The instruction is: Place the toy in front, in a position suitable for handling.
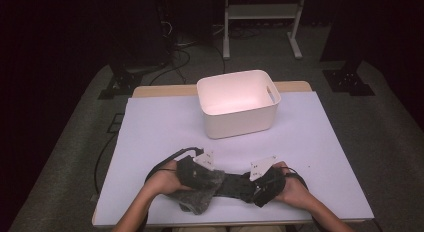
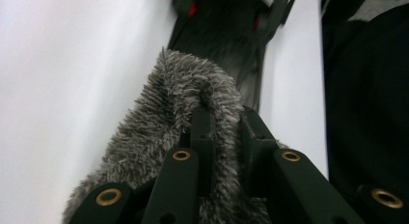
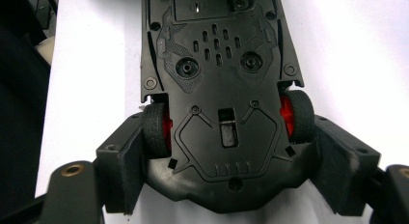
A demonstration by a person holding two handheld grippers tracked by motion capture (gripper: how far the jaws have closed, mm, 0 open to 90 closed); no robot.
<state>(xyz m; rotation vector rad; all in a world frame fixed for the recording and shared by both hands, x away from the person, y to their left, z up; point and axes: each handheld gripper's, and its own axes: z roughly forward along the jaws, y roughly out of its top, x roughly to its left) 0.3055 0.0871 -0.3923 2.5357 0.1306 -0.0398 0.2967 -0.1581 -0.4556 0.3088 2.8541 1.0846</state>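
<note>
A black toy car [image 3: 217, 64] lies belly-up, showing its underside and red-hubbed wheels [image 3: 156, 127]. My right gripper [image 3: 226, 156] is shut on it, pads pressed against the wheels on either side. In the high view the car [image 1: 235, 186] spans between both hands near the table's front edge, with the right gripper [image 1: 257, 184] at its right end. My left gripper [image 2: 222, 122] is shut on a fold of grey fluffy cloth [image 2: 183, 93], held against the car's other end [image 2: 226, 35]. The cloth [image 1: 200, 197] bunches under the left gripper [image 1: 212, 179].
A white plastic bin [image 1: 237, 104] stands open at the back middle of the white table [image 1: 160, 127]. Black cables trail from both grippers. Grey carpet, a stand and cables lie beyond the table.
</note>
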